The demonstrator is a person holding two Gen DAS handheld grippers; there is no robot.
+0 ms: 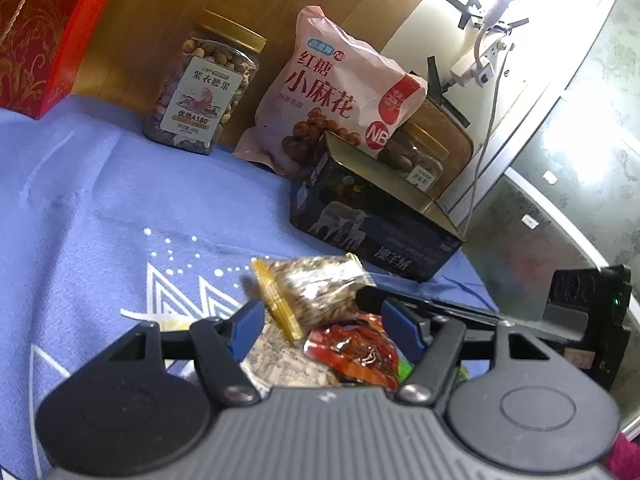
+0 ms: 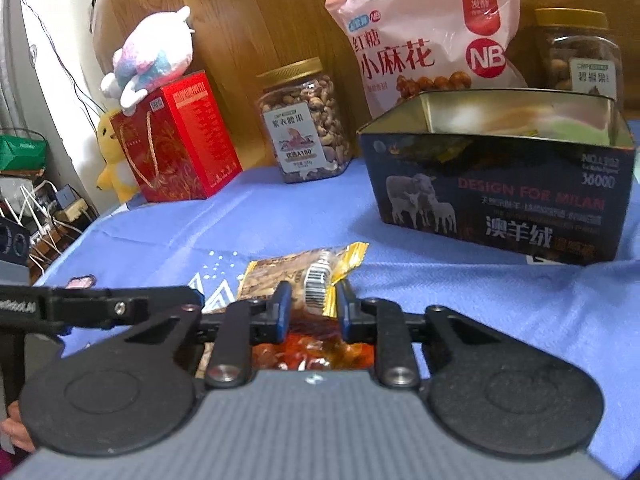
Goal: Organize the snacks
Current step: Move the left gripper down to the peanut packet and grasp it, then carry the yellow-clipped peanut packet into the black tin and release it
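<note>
Two views inspected, left wrist first. Left claw (image 1: 322, 326) standing half apart, empty, hovering low over loose snack packets on the blue tabletop (image 1: 100, 200). Gold-edged snack packet (image 1: 316, 288) lying just past its fingertips; red packet (image 1: 356, 350) directly under the gap, pads not seen pressing on either. Right claw's black finger reaching in from the right, tip at the gold-edged packet's near edge. Open tin box (image 1: 376, 216) beyond, near the packets; nut jar (image 1: 204, 84) and pink bag (image 1: 340, 92) against the wooden backboard.

Right wrist view: right claw (image 2: 311, 312) drawn narrow, blue pads clamped on the gold-edged snack packet (image 2: 304, 276) at its barcoded end, packet apparently not yet lifted off the cloth. Orange-red packet (image 2: 312, 354) below the jaws. Tin box (image 2: 500, 196) ahead to the right, open-topped, some wrappers already inside. Red gift box (image 2: 176, 144) and nut jar (image 2: 304, 120) further back.

Judged step: pickup of one packet for transfer. Next move judged to call for a lift clear of the neighbouring packets, carry over the tin's near wall, release inside.
</note>
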